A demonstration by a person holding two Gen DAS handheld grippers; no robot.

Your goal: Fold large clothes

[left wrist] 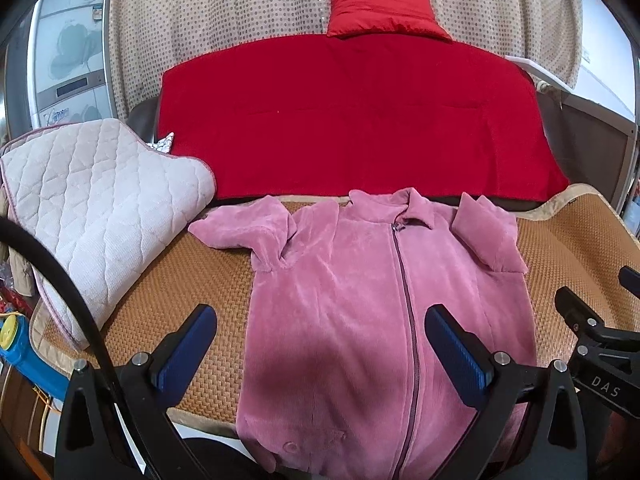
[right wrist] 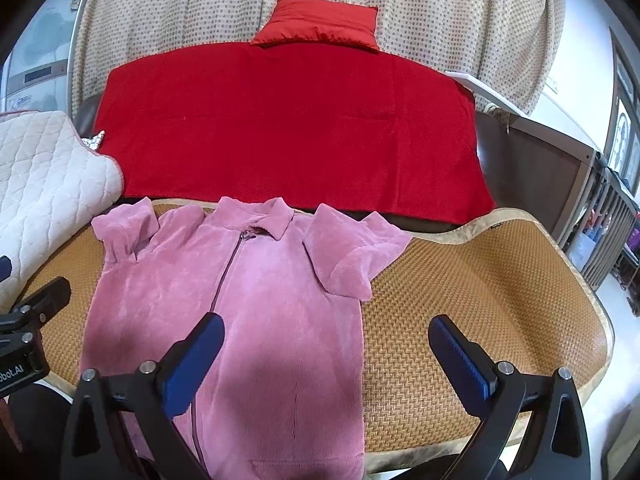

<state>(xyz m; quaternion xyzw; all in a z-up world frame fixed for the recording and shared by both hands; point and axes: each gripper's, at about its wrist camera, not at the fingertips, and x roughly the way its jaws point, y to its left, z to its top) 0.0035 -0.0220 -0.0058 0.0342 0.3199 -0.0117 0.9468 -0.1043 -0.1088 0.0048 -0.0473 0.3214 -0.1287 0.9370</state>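
Note:
A pink fleece zip-up jacket (left wrist: 360, 300) lies front up on a woven tan mat (left wrist: 192, 288), collar away from me, both sleeves folded in over the shoulders. It also shows in the right wrist view (right wrist: 260, 300) on the mat (right wrist: 480, 300). My left gripper (left wrist: 320, 320) is open and empty, hovering over the jacket's lower left half. My right gripper (right wrist: 326, 332) is open and empty over the jacket's right edge. The right gripper's body shows at the right edge of the left wrist view (left wrist: 592, 332).
A white quilted pad (left wrist: 92, 208) lies on the mat's left side, also in the right wrist view (right wrist: 44, 188). A red blanket (left wrist: 352, 120) and a red pillow (left wrist: 384, 12) lie beyond the jacket, before a dotted curtain. A blue-and-yellow object (left wrist: 16, 344) sits at the far left.

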